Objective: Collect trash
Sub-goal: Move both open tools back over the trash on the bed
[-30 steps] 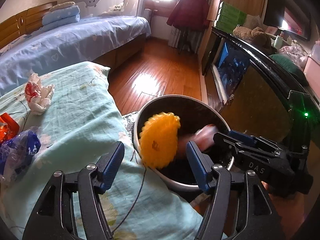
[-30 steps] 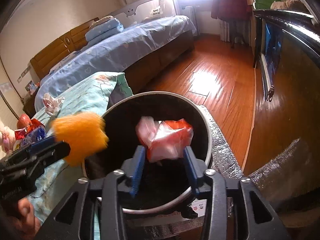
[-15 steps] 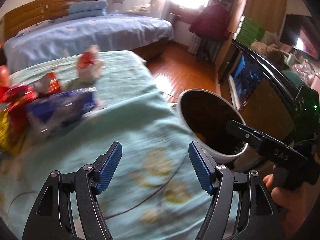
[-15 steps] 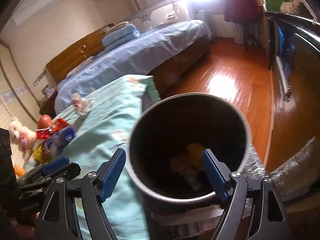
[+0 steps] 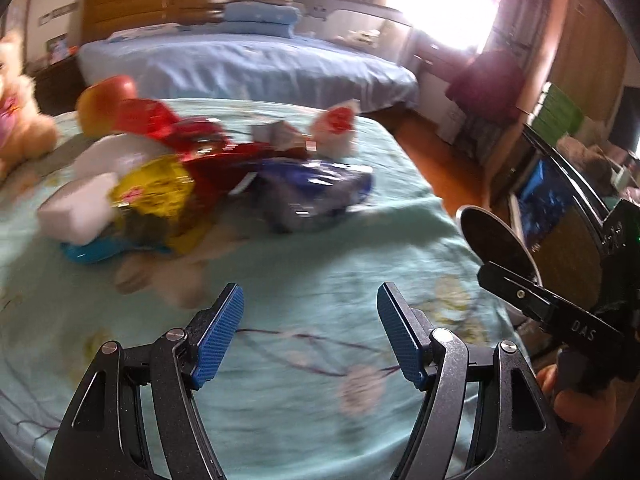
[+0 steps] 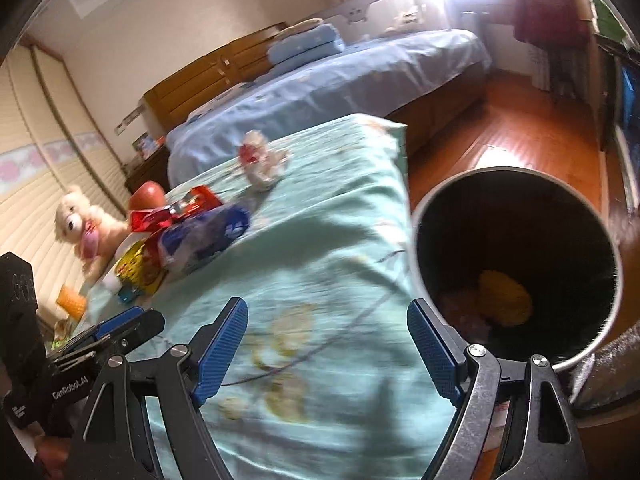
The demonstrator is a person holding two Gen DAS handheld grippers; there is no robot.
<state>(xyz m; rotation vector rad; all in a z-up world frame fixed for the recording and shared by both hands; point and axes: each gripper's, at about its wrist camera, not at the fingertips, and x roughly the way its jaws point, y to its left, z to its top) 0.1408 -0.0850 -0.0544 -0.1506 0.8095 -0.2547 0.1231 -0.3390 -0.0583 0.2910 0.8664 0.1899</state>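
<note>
Trash lies in a heap on the green bedspread [image 5: 320, 264]: a blue wrapper [image 5: 316, 192], a yellow packet [image 5: 156, 196], red wrappers [image 5: 192, 136] and a crumpled white-and-red wrapper [image 5: 336, 128]. My left gripper [image 5: 310, 292] hangs open over bare cloth short of the heap. My right gripper [image 6: 327, 305] is over the bed's edge, jaws opening, nothing between them. The round bin [image 6: 516, 172] stands to its right on the floor. Inside lie a yellow piece [image 6: 504, 300] and a pinkish wrapper [image 6: 460, 308]. The same heap shows in the right wrist view, with the blue wrapper [image 6: 204, 240].
A white block [image 5: 76, 208], an apple [image 5: 106, 98] and a plush bear [image 6: 84, 220] sit by the heap. A blue bed [image 5: 260, 64] stands behind. Wooden floor [image 6: 520, 132] and a dark cabinet [image 5: 568, 216] lie to the right.
Both grippers swung left from above the bin to over the bed. The right one let go of its red-and-white wrapper, and the yellow piece dropped from the left jaws into the bin.
</note>
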